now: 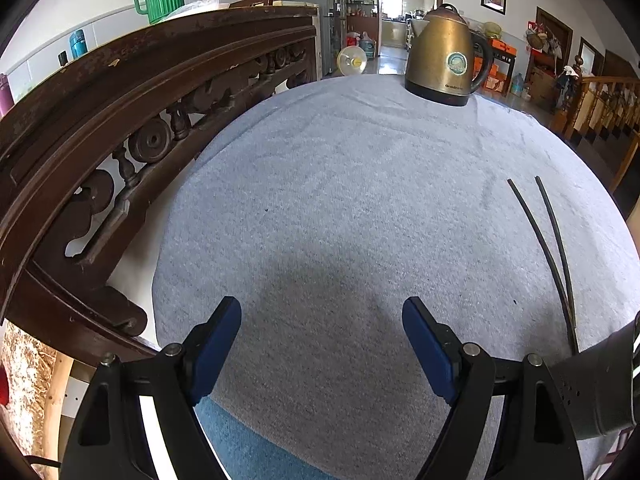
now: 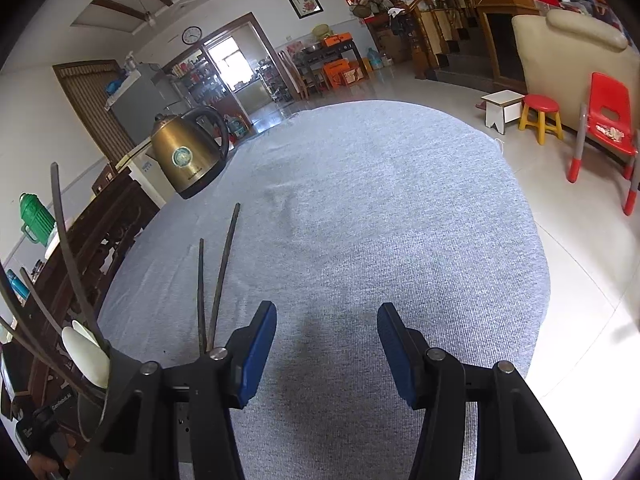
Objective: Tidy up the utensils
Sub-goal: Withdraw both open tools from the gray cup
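Both tools hung with jaws apart and nothing between them: the left gripper (image 1: 322, 312) over bare cloth (image 1: 340, 200), the right gripper (image 2: 327, 318) likewise, with the pair of chopsticks (image 2: 216, 280) lying just beyond its left finger. That pair looked like the next pick, best taken by closing across both sticks together near their nearer ends. The holder (image 2: 100, 380) with more sticks and a white spoon (image 2: 86, 354) stood close at its left, the kettle (image 2: 188, 156) well ahead; neither blocked the reach.
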Demonstrator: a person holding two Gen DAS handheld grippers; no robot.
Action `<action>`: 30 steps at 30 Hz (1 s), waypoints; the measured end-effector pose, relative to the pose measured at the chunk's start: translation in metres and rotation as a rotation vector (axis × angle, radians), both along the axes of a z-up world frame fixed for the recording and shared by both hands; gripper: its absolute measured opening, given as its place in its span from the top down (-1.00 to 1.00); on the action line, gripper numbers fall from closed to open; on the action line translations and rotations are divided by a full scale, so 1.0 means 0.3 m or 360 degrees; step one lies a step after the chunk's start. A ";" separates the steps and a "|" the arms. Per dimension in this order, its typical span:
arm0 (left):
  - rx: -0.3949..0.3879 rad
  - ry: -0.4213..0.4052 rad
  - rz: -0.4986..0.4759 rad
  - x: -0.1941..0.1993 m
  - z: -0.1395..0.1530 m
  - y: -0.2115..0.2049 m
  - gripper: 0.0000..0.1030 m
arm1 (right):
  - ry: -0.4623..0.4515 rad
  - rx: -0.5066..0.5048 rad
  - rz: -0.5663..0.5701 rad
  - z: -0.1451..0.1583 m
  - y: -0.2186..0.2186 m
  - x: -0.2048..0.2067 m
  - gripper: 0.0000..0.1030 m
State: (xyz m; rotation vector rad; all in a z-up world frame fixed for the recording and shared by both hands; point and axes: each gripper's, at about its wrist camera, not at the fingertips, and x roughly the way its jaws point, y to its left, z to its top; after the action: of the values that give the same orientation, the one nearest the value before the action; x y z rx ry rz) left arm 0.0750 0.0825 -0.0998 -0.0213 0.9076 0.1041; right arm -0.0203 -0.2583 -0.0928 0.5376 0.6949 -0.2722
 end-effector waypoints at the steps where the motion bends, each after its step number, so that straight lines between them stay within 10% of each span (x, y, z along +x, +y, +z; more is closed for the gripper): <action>1: 0.0005 -0.0002 0.0000 0.004 0.000 0.000 -0.62 | 0.0000 0.0002 -0.0001 0.000 0.000 0.003 -0.08; 30: 0.0073 0.0010 -0.0054 0.169 -0.022 -0.031 -0.61 | 0.0038 0.0026 0.0085 -0.008 -0.055 0.217 -0.08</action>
State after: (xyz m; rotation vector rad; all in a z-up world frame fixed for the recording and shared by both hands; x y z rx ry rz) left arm 0.1256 0.0731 -0.1064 0.0372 0.9113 0.0933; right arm 0.0448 -0.2747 -0.0953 0.5310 0.7342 -0.2236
